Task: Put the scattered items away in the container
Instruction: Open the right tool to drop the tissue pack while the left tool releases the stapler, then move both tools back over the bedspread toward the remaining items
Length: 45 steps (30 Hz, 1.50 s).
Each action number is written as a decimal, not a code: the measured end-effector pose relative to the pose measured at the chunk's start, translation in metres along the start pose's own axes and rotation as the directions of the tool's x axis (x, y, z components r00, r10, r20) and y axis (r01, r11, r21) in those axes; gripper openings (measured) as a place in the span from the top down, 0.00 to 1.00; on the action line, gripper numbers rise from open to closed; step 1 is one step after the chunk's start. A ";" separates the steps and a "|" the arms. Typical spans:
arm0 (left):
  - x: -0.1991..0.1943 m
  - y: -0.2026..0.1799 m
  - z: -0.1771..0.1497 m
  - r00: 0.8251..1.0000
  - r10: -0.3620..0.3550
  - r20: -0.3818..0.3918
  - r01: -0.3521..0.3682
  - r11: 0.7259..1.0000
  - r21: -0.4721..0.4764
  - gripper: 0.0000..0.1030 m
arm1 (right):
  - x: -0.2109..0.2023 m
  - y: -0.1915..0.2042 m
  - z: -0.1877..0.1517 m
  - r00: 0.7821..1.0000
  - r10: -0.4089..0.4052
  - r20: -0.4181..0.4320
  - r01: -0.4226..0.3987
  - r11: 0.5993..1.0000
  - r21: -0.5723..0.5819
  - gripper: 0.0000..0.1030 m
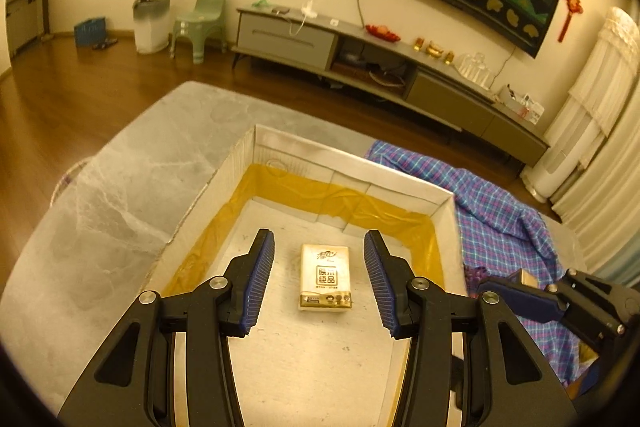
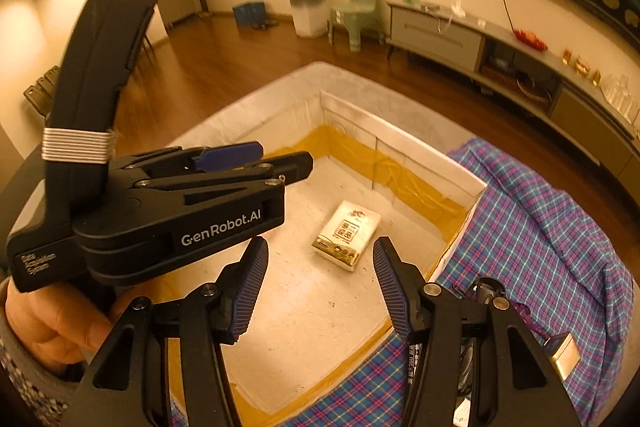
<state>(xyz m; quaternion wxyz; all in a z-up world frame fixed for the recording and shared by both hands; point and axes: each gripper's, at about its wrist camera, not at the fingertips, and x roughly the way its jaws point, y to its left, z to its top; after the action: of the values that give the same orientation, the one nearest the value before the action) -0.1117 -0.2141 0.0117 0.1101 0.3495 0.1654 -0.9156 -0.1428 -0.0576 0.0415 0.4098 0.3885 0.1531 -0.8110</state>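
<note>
The box [image 1: 348, 179], a shallow white cardboard tray with yellow tape along its inner walls, fills the middle of the left wrist view and sits on a grey marbled table [image 1: 120, 187]. A small tissue pack [image 1: 326, 277] lies flat on the box floor at centre frame. The left gripper [image 1: 319, 283] hangs above it from the lower edge, jaws spread wide and holding nothing; the pack shows in the gap between the blue pads [image 1: 260, 283], well below them. A checked cloth [image 1: 504, 211] lies just beside the box at right. In the right wrist view a hand [image 2: 48, 327] at lower left holds the left gripper, and the right gripper [image 2: 320, 287] at bottom centre is also spread and empty. A small metal tin [image 2: 564, 355] rests on the cloth at lower right.
</note>
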 end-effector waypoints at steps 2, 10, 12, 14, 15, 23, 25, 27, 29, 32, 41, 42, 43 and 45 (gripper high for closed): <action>-0.010 -0.003 -0.002 1.000 -0.001 0.028 0.001 1.000 0.017 0.52 | -0.011 0.003 -0.004 0.999 0.007 0.040 -0.006 1.000 -0.012 0.45; -0.037 -0.013 -0.009 0.994 -0.063 0.087 0.061 0.998 0.029 0.52 | -0.040 0.008 -0.015 0.990 0.023 0.139 -0.019 0.999 -0.030 0.45; -0.040 -0.015 -0.011 0.993 -0.068 0.098 0.065 0.997 0.033 0.52 | -0.044 0.007 -0.019 0.986 0.030 0.163 -0.026 0.999 -0.024 0.45; -0.043 -0.017 -0.013 0.991 -0.072 0.109 0.069 0.997 0.033 0.52 | -0.049 0.005 -0.024 0.982 0.040 0.185 -0.038 0.999 -0.012 0.45; -0.045 -0.018 -0.014 0.990 -0.075 0.117 0.071 0.997 0.033 0.52 | -0.051 0.004 -0.027 0.980 0.046 0.196 -0.046 0.999 -0.006 0.45; -0.060 -0.032 -0.026 0.981 -0.117 0.158 0.111 0.993 0.046 0.52 | -0.075 -0.001 -0.048 0.960 0.083 0.268 -0.083 0.996 -0.011 0.45; -0.064 -0.041 -0.030 0.977 -0.129 0.169 0.118 0.990 0.071 0.52 | -0.081 -0.002 -0.055 0.956 0.083 0.281 -0.083 0.996 -0.012 0.45; -0.067 -0.051 -0.034 0.974 -0.141 0.179 0.124 0.987 0.102 0.52 | -0.087 -0.007 -0.064 0.954 0.075 0.289 -0.078 0.997 -0.002 0.45; -0.069 -0.062 -0.038 0.970 -0.157 0.184 0.134 0.982 0.134 0.52 | -0.092 -0.012 -0.072 0.953 0.067 0.296 -0.074 0.997 0.015 0.45; -0.071 -0.078 -0.044 0.967 -0.182 0.181 0.150 0.972 0.180 0.52 | -0.101 -0.029 -0.089 0.950 0.040 0.308 -0.063 0.996 0.064 0.45; -0.059 -0.133 -0.068 0.958 -0.284 0.051 0.264 0.934 0.242 0.52 | -0.093 -0.093 -0.140 0.974 -0.099 0.203 0.040 0.961 0.275 0.46; -0.055 -0.141 -0.074 0.956 -0.291 0.026 0.276 0.928 0.252 0.52 | -0.089 -0.097 -0.146 0.977 -0.112 0.183 0.057 0.957 0.285 0.46; -0.053 -0.147 -0.078 0.955 -0.295 0.008 0.283 0.923 0.260 0.52 | -0.084 -0.103 -0.154 0.979 -0.125 0.162 0.072 0.951 0.300 0.46; -0.047 -0.163 -0.092 0.953 -0.300 -0.035 0.297 0.910 0.290 0.52 | -0.076 -0.115 -0.168 0.982 -0.138 0.130 0.089 0.941 0.326 0.46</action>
<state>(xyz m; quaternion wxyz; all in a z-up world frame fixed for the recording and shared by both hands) -0.0734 -0.0249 0.0164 -0.0831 0.3279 0.0794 -0.9377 -0.1209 0.1498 -0.0186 0.3046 0.3775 0.0108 -0.8744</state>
